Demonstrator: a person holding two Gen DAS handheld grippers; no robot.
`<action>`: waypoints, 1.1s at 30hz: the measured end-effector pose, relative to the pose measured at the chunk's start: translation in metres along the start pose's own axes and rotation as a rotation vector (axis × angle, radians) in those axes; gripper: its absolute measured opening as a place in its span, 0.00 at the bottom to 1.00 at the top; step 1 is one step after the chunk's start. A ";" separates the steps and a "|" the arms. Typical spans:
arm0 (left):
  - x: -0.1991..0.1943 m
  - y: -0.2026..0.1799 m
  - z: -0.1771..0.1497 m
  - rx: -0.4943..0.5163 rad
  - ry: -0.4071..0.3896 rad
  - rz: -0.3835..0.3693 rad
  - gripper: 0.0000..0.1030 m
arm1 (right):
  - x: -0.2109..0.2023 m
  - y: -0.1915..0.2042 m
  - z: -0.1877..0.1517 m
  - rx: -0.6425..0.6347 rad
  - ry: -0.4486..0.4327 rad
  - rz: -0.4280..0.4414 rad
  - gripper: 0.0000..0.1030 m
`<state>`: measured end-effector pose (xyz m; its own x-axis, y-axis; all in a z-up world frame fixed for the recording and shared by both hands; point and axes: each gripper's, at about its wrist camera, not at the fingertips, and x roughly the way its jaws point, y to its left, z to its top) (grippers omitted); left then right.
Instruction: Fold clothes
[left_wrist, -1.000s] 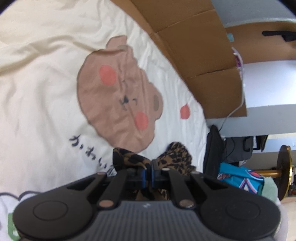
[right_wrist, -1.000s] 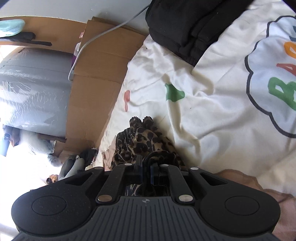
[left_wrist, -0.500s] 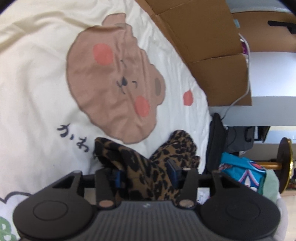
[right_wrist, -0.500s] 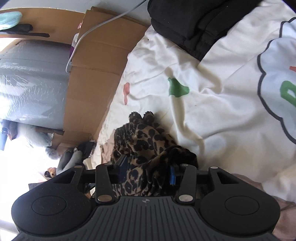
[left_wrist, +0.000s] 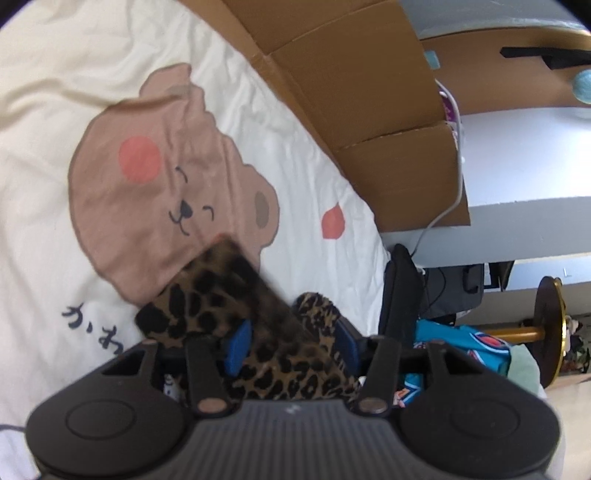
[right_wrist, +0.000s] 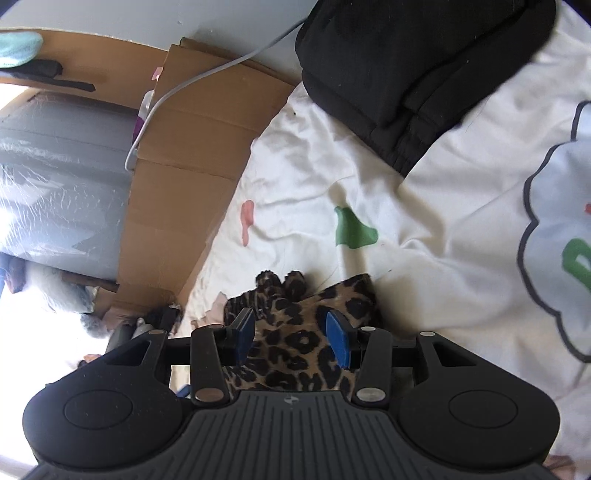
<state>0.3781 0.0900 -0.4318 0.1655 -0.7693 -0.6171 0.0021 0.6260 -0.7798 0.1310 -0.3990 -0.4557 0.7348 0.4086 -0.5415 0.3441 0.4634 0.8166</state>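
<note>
A small leopard-print garment (left_wrist: 229, 314) lies bunched on a cream bedspread (left_wrist: 48, 122) printed with a brown bear face. My left gripper (left_wrist: 291, 343) stands open over it, and the cloth fills the gap between its blue pads (left_wrist: 236, 343). In the right wrist view the same leopard-print garment (right_wrist: 295, 332) lies between the spread blue pads (right_wrist: 336, 339) of my right gripper (right_wrist: 291, 336), which is open too. Neither gripper pinches the cloth. Part of the garment is hidden under both gripper bodies.
Folded black clothing (right_wrist: 406, 74) lies at the far end of the bedspread (right_wrist: 443, 221). Flattened cardboard (left_wrist: 351, 92) lines the bed's side, with a white cable (right_wrist: 192, 81) over it. A turquoise garment (left_wrist: 461, 343) and a dumbbell (left_wrist: 550, 328) sit beyond the bed edge.
Both grippers were shut on the leopard-print garment a second ago and have opened wide, releasing it. The cloth has slumped onto the bedspread, spreading toward the bear print.
</note>
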 end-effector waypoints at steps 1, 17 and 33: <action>0.000 -0.001 0.000 0.010 -0.003 0.009 0.51 | -0.001 0.000 -0.001 -0.011 -0.003 -0.012 0.45; 0.021 -0.011 0.002 0.277 -0.059 0.283 0.51 | 0.018 0.008 0.005 -0.216 0.030 -0.212 0.43; 0.044 -0.015 -0.001 0.474 -0.068 0.423 0.45 | 0.021 0.024 0.006 -0.359 -0.017 -0.314 0.02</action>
<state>0.3843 0.0468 -0.4478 0.3097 -0.4430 -0.8413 0.3566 0.8744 -0.3292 0.1585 -0.3839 -0.4467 0.6380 0.1931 -0.7454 0.3300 0.8060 0.4913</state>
